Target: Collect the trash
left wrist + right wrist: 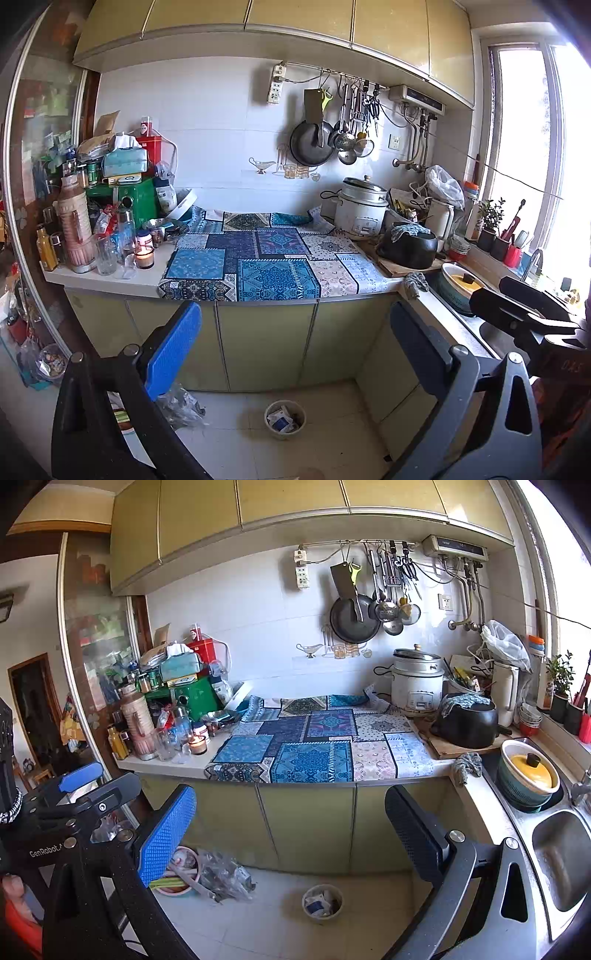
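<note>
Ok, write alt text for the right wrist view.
The open right gripper hangs empty before a counter under a blue patchwork cloth, a small bin of trash on the floor below. The left gripper shows at the left edge, a sink at right.

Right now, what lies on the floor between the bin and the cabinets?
Only bare floor tiles; both views show it. The bin stands apart from the cabinets.

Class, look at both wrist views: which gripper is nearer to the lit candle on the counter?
Left. The candle sits at the counter's left end, on the left gripper's side. The right gripper is held further right, toward the sink, so the candle lies farther across from it.
</note>
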### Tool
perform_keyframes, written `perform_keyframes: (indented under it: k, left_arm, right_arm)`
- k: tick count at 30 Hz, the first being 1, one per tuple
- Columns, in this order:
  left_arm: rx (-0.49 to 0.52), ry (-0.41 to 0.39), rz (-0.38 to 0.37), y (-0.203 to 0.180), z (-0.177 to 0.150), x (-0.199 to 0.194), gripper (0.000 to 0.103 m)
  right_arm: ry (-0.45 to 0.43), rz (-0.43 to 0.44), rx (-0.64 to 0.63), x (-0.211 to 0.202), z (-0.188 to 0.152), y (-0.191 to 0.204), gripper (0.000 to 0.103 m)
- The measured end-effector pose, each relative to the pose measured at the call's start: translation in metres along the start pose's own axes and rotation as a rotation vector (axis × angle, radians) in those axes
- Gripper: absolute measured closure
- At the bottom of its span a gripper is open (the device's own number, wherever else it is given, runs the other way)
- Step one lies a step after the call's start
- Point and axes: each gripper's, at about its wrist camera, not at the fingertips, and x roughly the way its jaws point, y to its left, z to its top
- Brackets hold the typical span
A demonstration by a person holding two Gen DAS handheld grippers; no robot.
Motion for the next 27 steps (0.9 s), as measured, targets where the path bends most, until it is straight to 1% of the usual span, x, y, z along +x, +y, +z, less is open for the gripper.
perform_keyframes:
  k: [7, 13, 17, 27]
  left_arm:
    - [0.002, -0.004, 0.002, -0.002, 0.0, 0.001, 0.001]
    - [0.007, -0.002, -0.013, -0.001, 0.002, 0.002, 0.001]
    - [0.009, 0.011, -0.032, -0.001, 0.004, 0.006, 0.001]
    - [0.021, 0.029, -0.035, 0.002, 0.005, 0.02, 0.001]
  right_arm:
    - [0.001, -0.004, 0.002, 0.0, 0.0, -0.002, 0.001]
    - [0.002, -0.007, 0.003, 0.0, 0.001, -0.004, 0.001]
    - [0.003, -0.011, -0.001, 0.002, 0.003, -0.006, 0.001]
    - [0.015, -0.015, 0.007, 0.013, 0.007, -0.011, 0.001]
